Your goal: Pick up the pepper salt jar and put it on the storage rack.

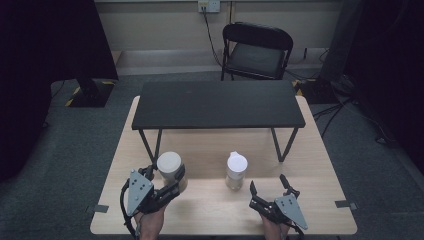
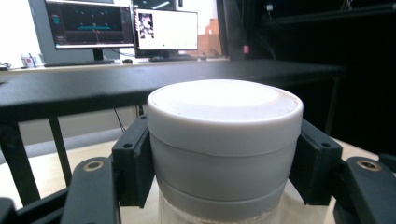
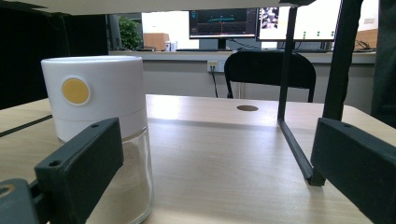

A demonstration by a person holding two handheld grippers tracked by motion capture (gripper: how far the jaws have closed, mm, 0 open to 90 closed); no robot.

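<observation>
Nearest in the high view, at the bottom edge, the left gripper (image 1: 167,186) has its jaws closed around a squat glass jar with a wide white lid (image 1: 170,165); the right gripper (image 1: 268,187) lies wide open and empty, lower right of a white-capped glass shaker (image 1: 236,170).

Left gripper view: both black pads (image 2: 135,161) press the lid's sides at centre frame.

Right gripper view: the shaker (image 3: 100,126) stands at left, ungripped.

The jar looks grasped; lifting should come next, perhaps onto the black shelf (image 1: 217,105).
</observation>
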